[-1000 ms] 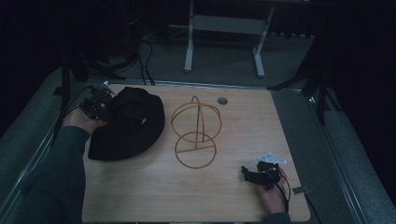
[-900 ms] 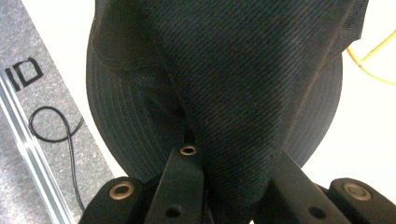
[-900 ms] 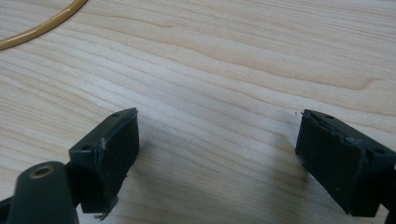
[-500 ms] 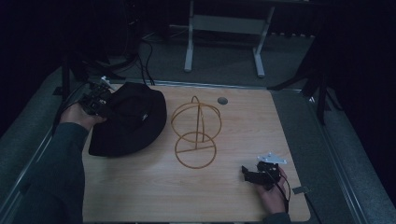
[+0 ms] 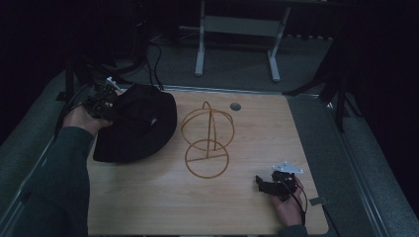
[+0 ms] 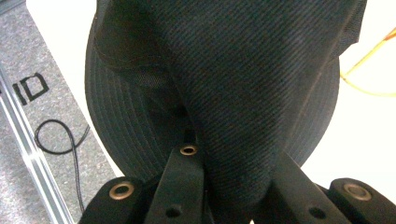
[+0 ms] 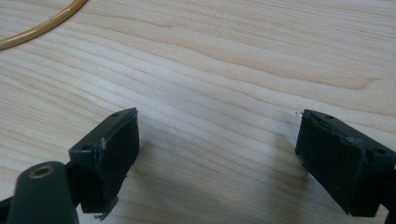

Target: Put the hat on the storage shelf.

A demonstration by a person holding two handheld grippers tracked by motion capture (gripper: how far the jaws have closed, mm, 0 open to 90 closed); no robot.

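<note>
Left gripper (image 5: 101, 98): upper left of the high view, sitting at the hat's far-left edge. From up there you can't really read the jaws.
Left gripper, own view (image 6: 224, 182): way clearer here, jaws pinched in tight on a fold of black twill, so it's got the hat.
Hat (image 5: 136, 123): one black bucket hat, left part of the table, brim spread flat toward the lower left. The left gripper view shows stitched brim rings and the weave, which the high view just renders as a dark blob.
Right gripper (image 5: 273, 185): lower right of the high view, low over the table, well apart from everything.
Right gripper, own view (image 7: 217, 140): jaws spread wide, nothing but bare wood between them.
Wire stand (image 5: 206, 140): one gold wire frame, centre of the table, just right of the hat; round base ring with an upright loop. A bit of its ring (image 7: 42, 25) peeks into the upper left of the right gripper view.
Table (image 5: 247, 212): light wood, with a small round grommet (image 5: 235, 106) near the far edge.
Count: two grippers, one hat, one stand.
</note>
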